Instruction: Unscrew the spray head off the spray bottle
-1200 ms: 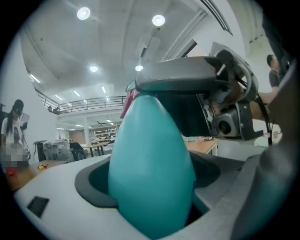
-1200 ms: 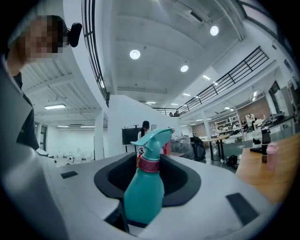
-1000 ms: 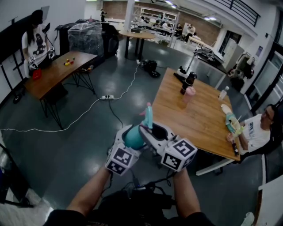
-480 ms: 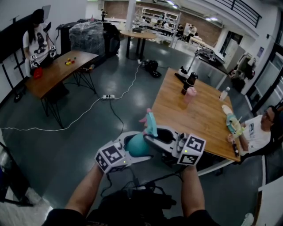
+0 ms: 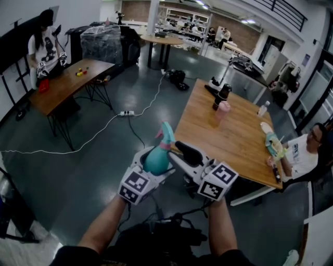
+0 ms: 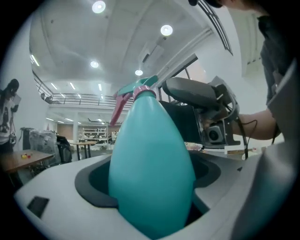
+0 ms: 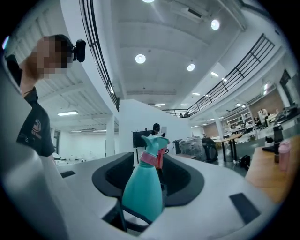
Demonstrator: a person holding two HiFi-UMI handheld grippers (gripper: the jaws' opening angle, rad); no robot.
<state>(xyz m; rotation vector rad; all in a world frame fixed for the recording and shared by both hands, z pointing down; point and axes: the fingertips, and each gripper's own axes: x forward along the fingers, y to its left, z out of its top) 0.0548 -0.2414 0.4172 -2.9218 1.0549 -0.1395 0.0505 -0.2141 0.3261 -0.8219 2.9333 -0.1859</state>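
Over floor (image 5: pixel 99 171): left tool (image 5: pixel 155 165) clamps spray bottle (image 6: pixel 151 164); right tool (image 5: pixel 179 150) just opened around it.

Teal spray bottle (image 5: pixel 156 161) with pink collar (image 7: pixel 150 158) — teal spray head (image 7: pixel 154 142), pink trigger (image 6: pixel 118 108).

Round ceiling lights (image 6: pixel 98 6) lit the hall from above, bright white spots with slight glare. The head view was dimmer and cool, and the floor (image 5: pixel 104 156) showed a dull sheen and only faint shadows. Both gripper views bulged, with black corners. The near bottle (image 6: pixel 150 164) looked slightly soft.
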